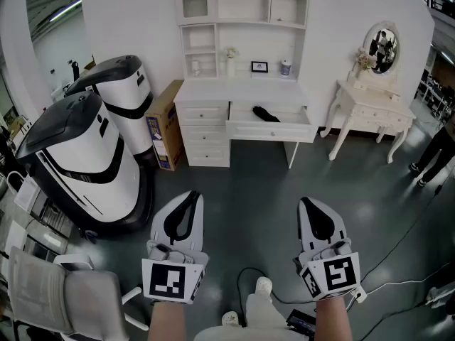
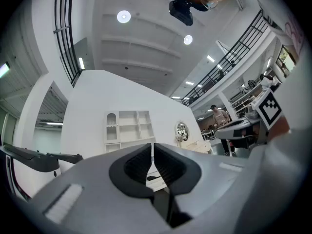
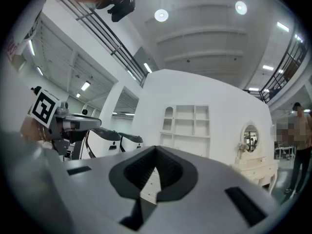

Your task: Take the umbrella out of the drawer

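Observation:
The black folded umbrella (image 1: pixel 266 114) lies in the open drawer (image 1: pixel 270 129) of a white desk (image 1: pixel 213 91) across the room. Both grippers hover low in the head view, far short of the desk. My left gripper (image 1: pixel 192 193) points toward it with its jaws together and nothing between them. My right gripper (image 1: pixel 304 201) is shut and empty as well. In the left gripper view the umbrella (image 2: pixel 154 178) shows as a small dark shape behind the closed left gripper (image 2: pixel 152 145). The right gripper (image 3: pixel 156 148) faces the desk and shelves.
Two large white-and-black machines (image 1: pixel 85 155) stand at the left, with a cardboard box (image 1: pixel 165 123) beside the desk. A white dressing table with an oval mirror (image 1: pixel 373 109) stands right. A person (image 1: pixel 434 155) is at the right edge. A chair (image 1: pixel 57 290) and floor cables (image 1: pixel 398 283) lie near me.

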Tool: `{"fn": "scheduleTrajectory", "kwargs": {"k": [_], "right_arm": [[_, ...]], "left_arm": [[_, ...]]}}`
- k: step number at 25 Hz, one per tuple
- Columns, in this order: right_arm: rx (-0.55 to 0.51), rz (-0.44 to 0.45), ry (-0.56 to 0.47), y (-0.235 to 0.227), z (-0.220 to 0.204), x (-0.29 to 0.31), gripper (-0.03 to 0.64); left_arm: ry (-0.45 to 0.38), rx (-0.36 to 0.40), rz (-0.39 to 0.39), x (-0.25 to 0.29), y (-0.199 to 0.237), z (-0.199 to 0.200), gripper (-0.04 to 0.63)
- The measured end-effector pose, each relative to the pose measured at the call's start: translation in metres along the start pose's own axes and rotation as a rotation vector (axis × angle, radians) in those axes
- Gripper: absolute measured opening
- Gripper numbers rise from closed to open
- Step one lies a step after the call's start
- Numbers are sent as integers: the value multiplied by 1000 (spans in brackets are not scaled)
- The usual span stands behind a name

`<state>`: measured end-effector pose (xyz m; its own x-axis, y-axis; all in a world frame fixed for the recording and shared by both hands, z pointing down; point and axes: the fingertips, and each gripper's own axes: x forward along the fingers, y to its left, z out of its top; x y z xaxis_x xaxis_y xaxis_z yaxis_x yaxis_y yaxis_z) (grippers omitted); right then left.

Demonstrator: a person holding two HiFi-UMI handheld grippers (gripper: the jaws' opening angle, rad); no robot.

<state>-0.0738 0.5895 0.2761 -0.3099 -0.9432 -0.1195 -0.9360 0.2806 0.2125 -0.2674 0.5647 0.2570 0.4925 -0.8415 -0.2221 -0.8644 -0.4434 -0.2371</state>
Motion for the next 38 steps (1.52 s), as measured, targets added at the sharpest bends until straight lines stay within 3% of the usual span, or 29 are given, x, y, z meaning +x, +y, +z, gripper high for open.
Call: {"fn": "scheduleTrajectory", "kwargs": {"k": [5, 9, 14, 21, 29, 38], "right_arm": [[3, 4, 18, -37, -19, 24, 8], [7, 25, 26, -76, -31, 52, 8], [26, 64, 20, -118, -41, 78, 8], [38, 76, 15, -163, -57, 109, 8], [8, 112, 65, -177, -77, 147, 8], [28, 99, 67, -203, -101, 220, 8]], "left_arm": [[41, -34, -6, 46, -11, -22, 8], [25, -60, 4, 95, -19, -31, 8], [17, -61, 15, 150, -36, -33, 8], [66, -24, 28, 196, -57, -49, 8], [65, -115, 45, 235, -38, -65, 8], [73, -136, 25, 307, -7, -102, 8]]}}
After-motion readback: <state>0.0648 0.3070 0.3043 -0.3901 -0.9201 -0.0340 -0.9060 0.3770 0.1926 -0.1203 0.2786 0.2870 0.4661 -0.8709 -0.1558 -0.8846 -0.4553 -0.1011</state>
